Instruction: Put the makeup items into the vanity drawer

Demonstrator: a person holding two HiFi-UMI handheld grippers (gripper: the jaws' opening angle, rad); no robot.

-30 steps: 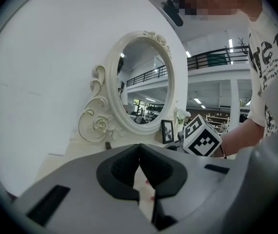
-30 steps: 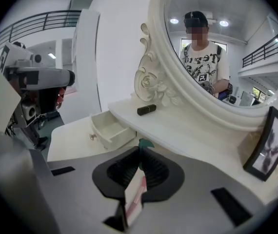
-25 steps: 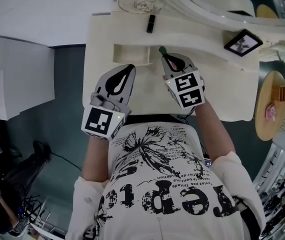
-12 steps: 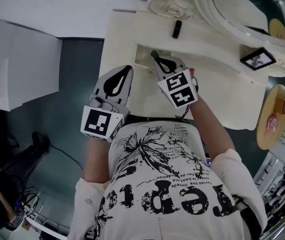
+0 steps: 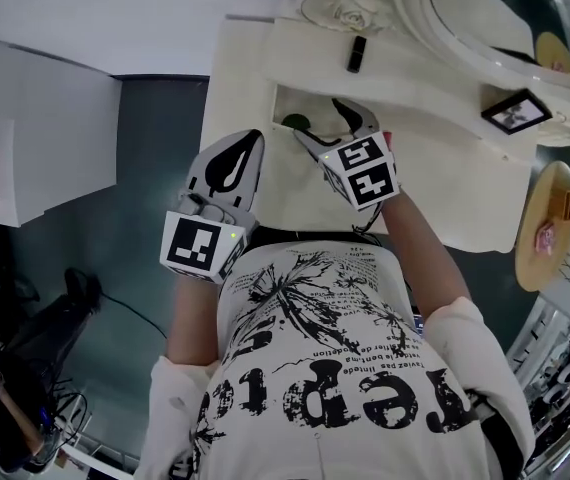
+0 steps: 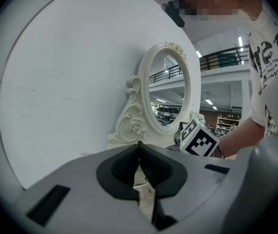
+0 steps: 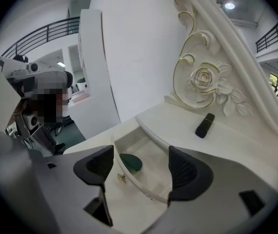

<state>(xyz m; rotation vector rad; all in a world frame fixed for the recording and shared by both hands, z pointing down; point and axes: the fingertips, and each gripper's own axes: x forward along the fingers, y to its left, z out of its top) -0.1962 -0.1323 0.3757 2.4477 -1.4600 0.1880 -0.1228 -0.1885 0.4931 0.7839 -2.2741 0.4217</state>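
The right claw hangs over the open vanity drawer in the lower center of the right gripper view. Its jaws are opening with nothing pressed between them, probably to leave the green oval makeup item flat on the drawer floor, its long axis roughly along the front wall. The left claw is closed and empty, and 1 black lipstick-like tube lies on the surface at right, pointing toward the carved rose.
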